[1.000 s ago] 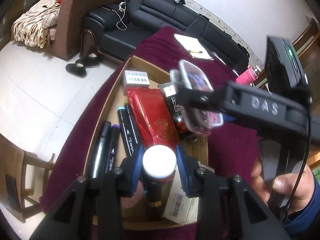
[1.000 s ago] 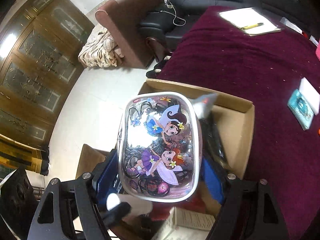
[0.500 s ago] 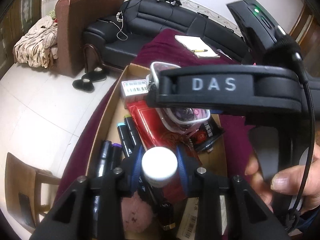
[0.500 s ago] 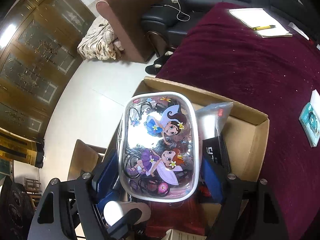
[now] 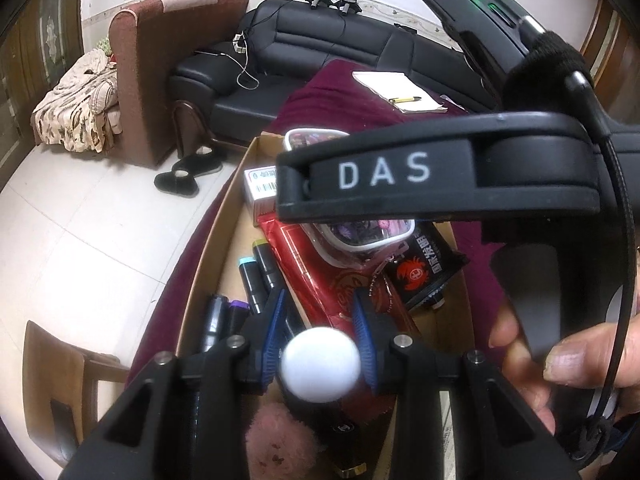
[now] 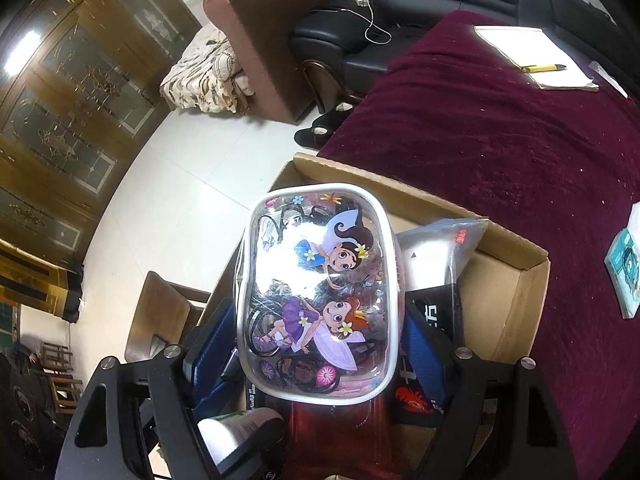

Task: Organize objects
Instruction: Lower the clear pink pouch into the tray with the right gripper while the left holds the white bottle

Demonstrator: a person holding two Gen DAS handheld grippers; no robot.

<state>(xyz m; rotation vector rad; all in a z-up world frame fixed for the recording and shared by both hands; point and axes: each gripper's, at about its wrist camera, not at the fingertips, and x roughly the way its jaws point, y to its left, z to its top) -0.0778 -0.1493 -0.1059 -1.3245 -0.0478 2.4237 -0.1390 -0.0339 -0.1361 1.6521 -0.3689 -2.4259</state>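
Both grippers hang over the cardboard box [image 6: 516, 276] on the maroon tablecloth [image 6: 500, 132], pointing steeply down into it. The left gripper [image 5: 318, 322] has its blue pads [image 5: 362, 320] pressed on either side of a small white-capped bottle [image 5: 320, 364], cap towards the camera, jaws fairly close together around it. Just beneath that bottle sits a pink fluffy ball [image 5: 276, 444], and beside it a black tube with a gold band [image 5: 344, 436]. Ahead of the left fingers lies the red foil packet [image 5: 316, 276]; to their left, a row of markers [image 5: 260, 276] along the box wall. Further ahead, a small white barcode box [image 5: 262, 184] at the far end.

Over to the right gripper [image 6: 318, 336]: jaws wide, clamped on a clear pouch printed with cartoon fairies [image 6: 316, 292], white-rimmed, full of dark hair ties, held flat-face to the camera above the box contents. In the left view this gripper crosses the frame, a person's hand [image 5: 560, 360] wrapped round its handle. Below the pouch, the black snack packet with a red crab logo [image 5: 424, 276] and a silvery bag [image 6: 440, 248] rest inside the box, to the right of the pouch.

Well beyond the right fingers, a notepad with a yellow pen [image 6: 536, 56] lies on the cloth; off to the right, a teal card [image 6: 622, 276].
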